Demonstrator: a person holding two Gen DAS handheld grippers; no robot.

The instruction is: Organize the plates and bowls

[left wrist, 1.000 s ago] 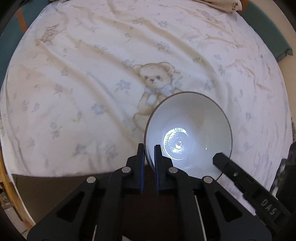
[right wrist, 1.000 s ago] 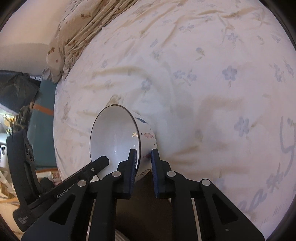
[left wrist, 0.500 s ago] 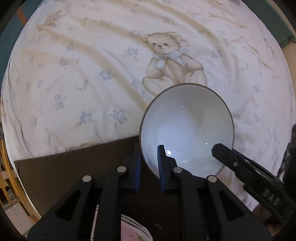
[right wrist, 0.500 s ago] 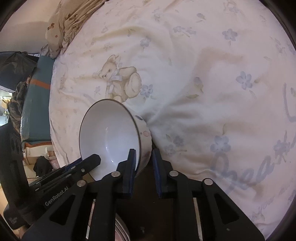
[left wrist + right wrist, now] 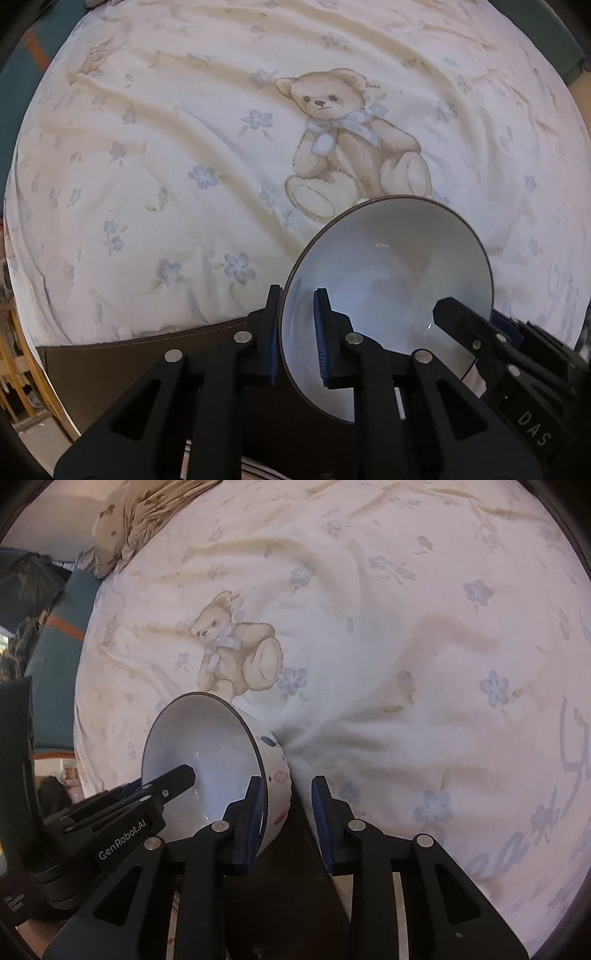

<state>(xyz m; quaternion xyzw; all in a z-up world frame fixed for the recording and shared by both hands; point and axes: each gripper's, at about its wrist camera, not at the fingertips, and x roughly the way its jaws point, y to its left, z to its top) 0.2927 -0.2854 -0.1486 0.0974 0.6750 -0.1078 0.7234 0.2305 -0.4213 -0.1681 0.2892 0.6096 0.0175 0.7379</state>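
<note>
A white bowl (image 5: 399, 291) with a dark rim and fish drawings on its outside (image 5: 277, 775) is held tilted above a dark brown surface, by the bed's edge. My left gripper (image 5: 295, 332) has its jaws parted a little around the bowl's left rim; the rim sits between the pads with a gap on the inner side. My right gripper (image 5: 286, 814) stands open around the opposite rim, its left pad (image 5: 255, 812) against the bowl's wall and its right pad clear of it. Each gripper shows in the other's view, at the bowl's far side.
A cream bedsheet (image 5: 184, 147) with a teddy bear print (image 5: 347, 147) and blue flowers fills both views. A dark brown surface (image 5: 129, 362) lies under the grippers. The edge of a patterned plate (image 5: 258, 469) shows at the bottom. A pillow (image 5: 147, 513) lies at the bed's far end.
Both grippers' jaws have widened around the bowl's rim; the right one has opened clearly. The bowl has come lower and closer to the brown surface.
</note>
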